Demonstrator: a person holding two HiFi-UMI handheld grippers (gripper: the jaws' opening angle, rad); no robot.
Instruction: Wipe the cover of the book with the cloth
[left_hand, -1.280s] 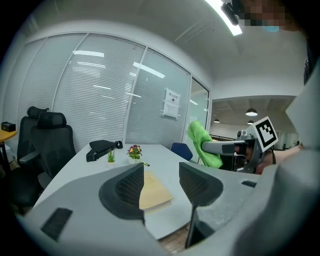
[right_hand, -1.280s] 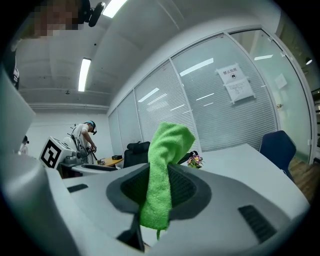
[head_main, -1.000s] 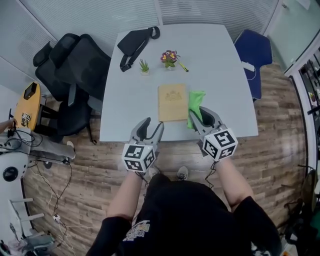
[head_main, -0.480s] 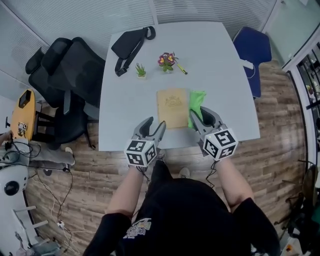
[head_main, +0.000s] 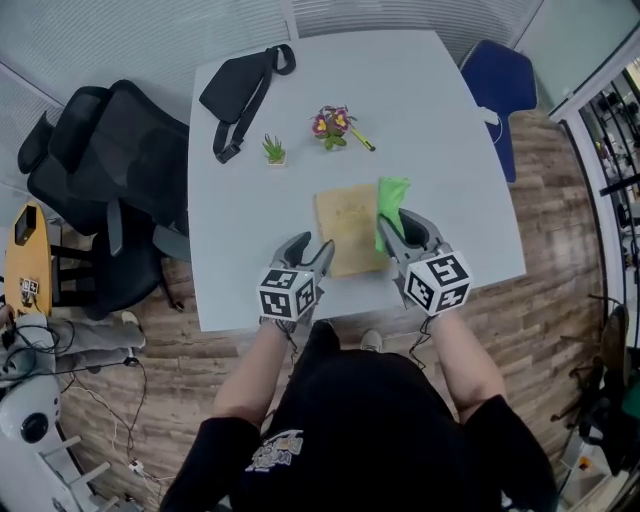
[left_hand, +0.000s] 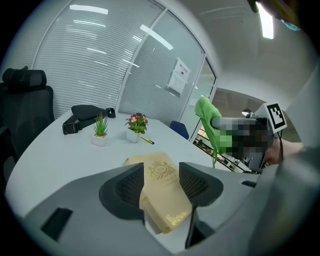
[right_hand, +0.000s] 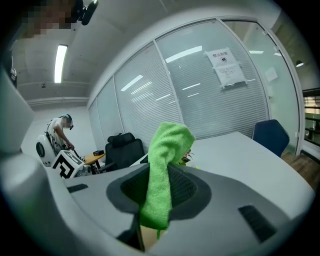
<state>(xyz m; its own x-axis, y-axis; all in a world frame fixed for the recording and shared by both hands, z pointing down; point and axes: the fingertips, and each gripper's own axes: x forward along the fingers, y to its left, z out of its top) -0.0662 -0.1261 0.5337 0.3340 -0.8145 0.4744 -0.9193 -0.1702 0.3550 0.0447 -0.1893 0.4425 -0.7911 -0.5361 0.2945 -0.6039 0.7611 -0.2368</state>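
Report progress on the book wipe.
Done: the green cloth is picked up, clamped in the right hand-held gripper. In hand: the left hand-held gripper, jaws apart, sits at the near corner of the book. Left: the cloth hangs above the cover, so all wiping remains.

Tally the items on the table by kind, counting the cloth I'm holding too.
Book: 1
Green cloth: 1
Black bag: 1
Potted plants: 2
Yellow pen: 1
Total: 6
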